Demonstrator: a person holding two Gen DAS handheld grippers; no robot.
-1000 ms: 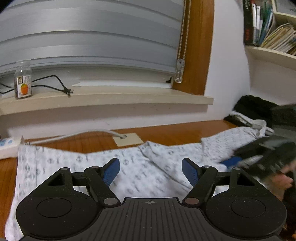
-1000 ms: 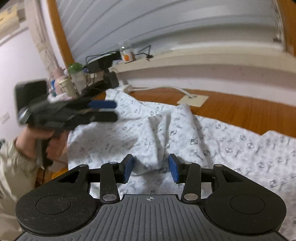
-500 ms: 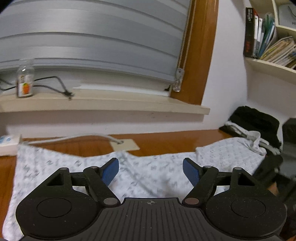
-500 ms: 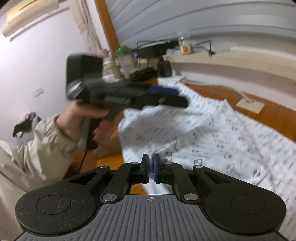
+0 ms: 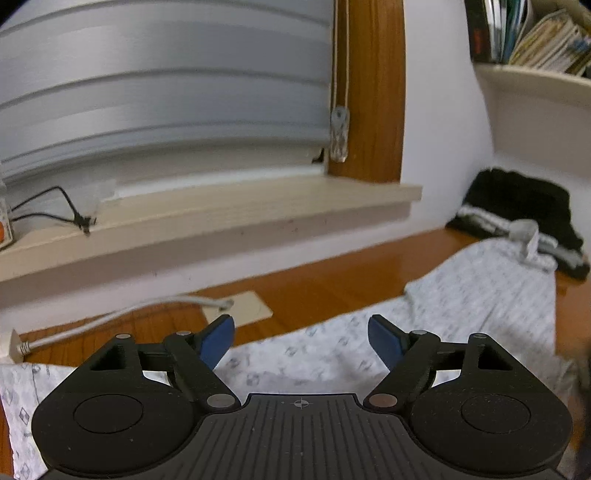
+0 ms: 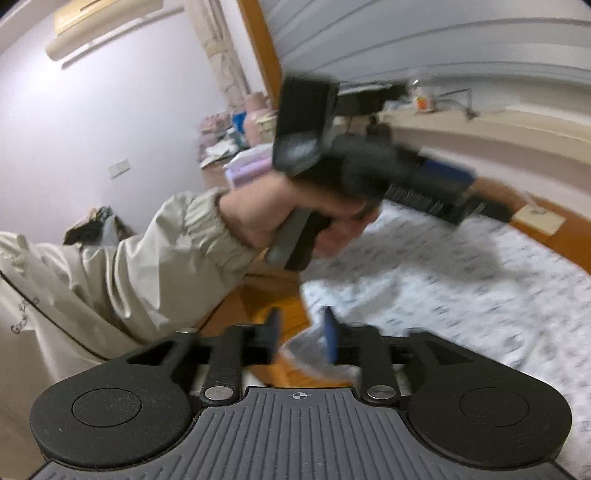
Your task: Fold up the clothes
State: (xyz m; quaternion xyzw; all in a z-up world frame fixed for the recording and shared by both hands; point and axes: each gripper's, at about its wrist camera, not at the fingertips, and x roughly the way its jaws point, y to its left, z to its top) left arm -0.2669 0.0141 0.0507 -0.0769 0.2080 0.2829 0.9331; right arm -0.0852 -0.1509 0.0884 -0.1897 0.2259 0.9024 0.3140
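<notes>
Left jaws (image 5: 301, 332) opening, nothing between | right jaws (image 6: 301, 332) opening, patterned garment (image 6: 461, 280) corner between | shelf (image 5: 535, 85): books (image 5: 532, 33)

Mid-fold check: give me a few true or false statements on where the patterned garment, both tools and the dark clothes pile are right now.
1. The patterned garment lies spread on the wooden floor. True.
2. The left tool is clamped on the garment. False: its fingers stand wide apart, nothing between them.
3. A dark clothes pile sits by the wall beyond the garment. True.
4. The right tool is fully shut. False: its jaws are opening, with a blurred bit of fabric between them.
5. A hand holds the left tool above the garment. True.
</notes>
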